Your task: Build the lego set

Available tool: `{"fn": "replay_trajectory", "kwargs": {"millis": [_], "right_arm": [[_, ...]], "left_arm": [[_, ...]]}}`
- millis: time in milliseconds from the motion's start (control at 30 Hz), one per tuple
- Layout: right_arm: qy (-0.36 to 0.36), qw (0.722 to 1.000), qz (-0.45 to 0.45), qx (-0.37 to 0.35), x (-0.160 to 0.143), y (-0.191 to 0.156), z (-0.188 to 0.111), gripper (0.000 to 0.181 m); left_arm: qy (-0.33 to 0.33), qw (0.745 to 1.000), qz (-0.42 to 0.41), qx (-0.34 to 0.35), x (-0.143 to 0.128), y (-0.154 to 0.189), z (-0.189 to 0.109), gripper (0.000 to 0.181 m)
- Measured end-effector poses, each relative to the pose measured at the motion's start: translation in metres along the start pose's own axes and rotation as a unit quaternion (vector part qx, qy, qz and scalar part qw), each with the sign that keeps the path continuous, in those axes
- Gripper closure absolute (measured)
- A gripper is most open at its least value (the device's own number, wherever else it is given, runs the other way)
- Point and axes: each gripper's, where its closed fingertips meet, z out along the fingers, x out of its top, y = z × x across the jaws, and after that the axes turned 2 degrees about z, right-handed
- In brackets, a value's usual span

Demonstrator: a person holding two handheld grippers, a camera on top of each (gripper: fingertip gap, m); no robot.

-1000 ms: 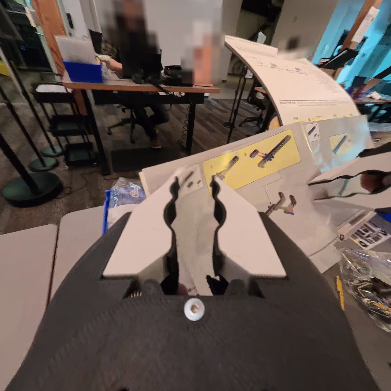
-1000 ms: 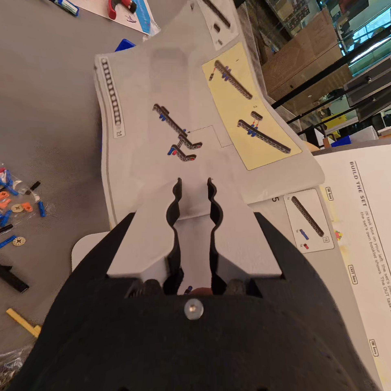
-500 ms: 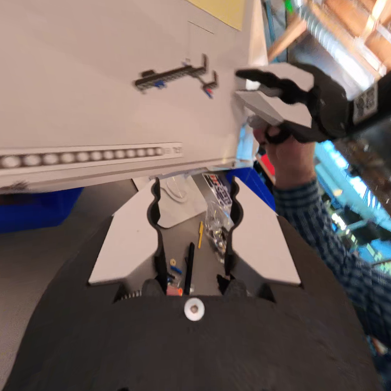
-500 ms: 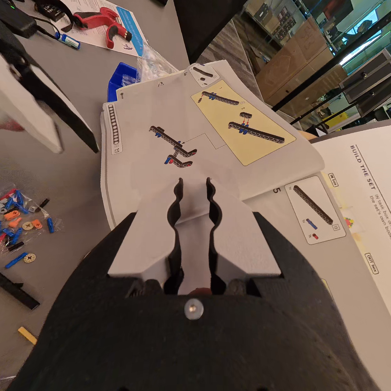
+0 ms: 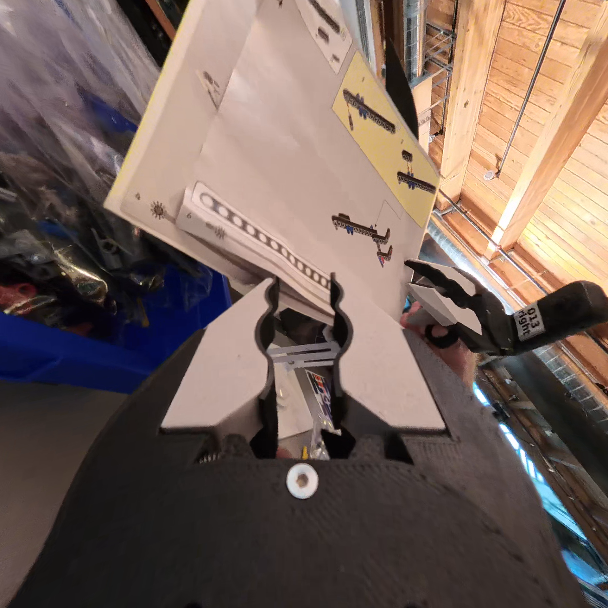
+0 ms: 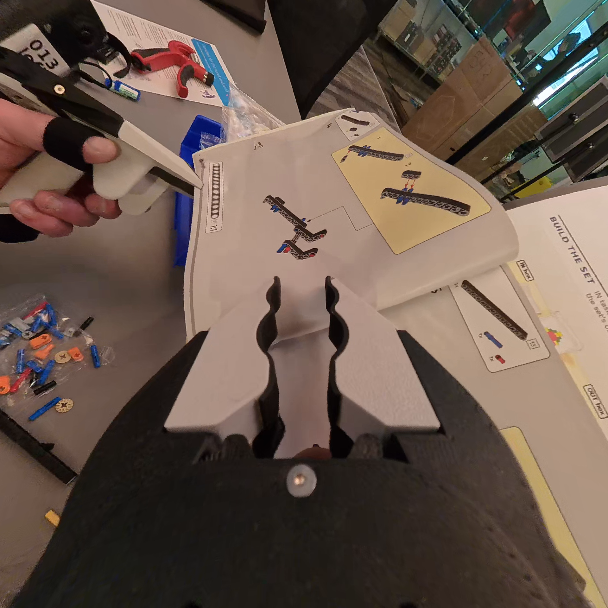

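Note:
The open Lego instruction booklet lies at the back of the grey table, with one page lifted and curved. My right gripper is shut on that page's near edge, and the paper runs between its fingers. My left gripper is shut on the same page at its edge, by the printed strip of holes. In the right wrist view it pinches the page's left edge. The right gripper also shows in the left wrist view. A clear bag of small blue, orange and tan Lego pieces lies at the left.
A blue bin stands behind the booklet, and the left wrist view shows plastic bags of parts in it. A red hand tool lies on a sheet at the back left. A white task sheet lies at the right. A black beam and a yellow piece lie at the near left. Spacing between my two grippers at the tips: around 15 cm.
My left gripper opened, swung round from facing the room to the page's left edge, and closed on it. My right gripper kept its hold, and the page rose off the booklet.

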Motion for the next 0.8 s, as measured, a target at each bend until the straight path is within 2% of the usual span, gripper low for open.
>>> {"fn": "replay_trajectory", "kwargs": {"millis": [133, 267, 367, 433, 633, 800], "right_arm": [[0.000, 1.000, -0.001, 0.005, -0.001, -0.004, 0.002, 0.158], [-0.006, 1.000, -0.008, 0.005, -0.001, -0.008, 0.006, 0.158], [-0.007, 1.000, -0.005, 0.009, -0.001, -0.010, 0.007, 0.158], [-0.007, 1.000, -0.006, 0.009, -0.001, -0.011, 0.007, 0.158], [0.013, 0.999, 0.027, 0.016, 0.003, -0.015, -0.004, 0.148], [0.014, 1.000, 0.017, -0.001, 0.000, -0.024, -0.024, 0.141]], "left_arm": [[-0.031, 0.999, -0.035, -0.023, -0.021, 0.000, 0.002, 0.123], [-0.011, 0.999, -0.041, -0.012, -0.017, -0.006, 0.004, 0.140], [0.007, 0.999, -0.034, -0.001, -0.012, -0.010, 0.002, 0.168], [0.014, 1.000, -0.017, 0.008, -0.008, -0.009, -0.001, 0.180], [0.020, 0.999, 0.039, 0.019, 0.000, 0.008, -0.012, 0.181], [0.021, 0.995, 0.090, 0.030, 0.008, 0.025, -0.020, 0.181]]}}
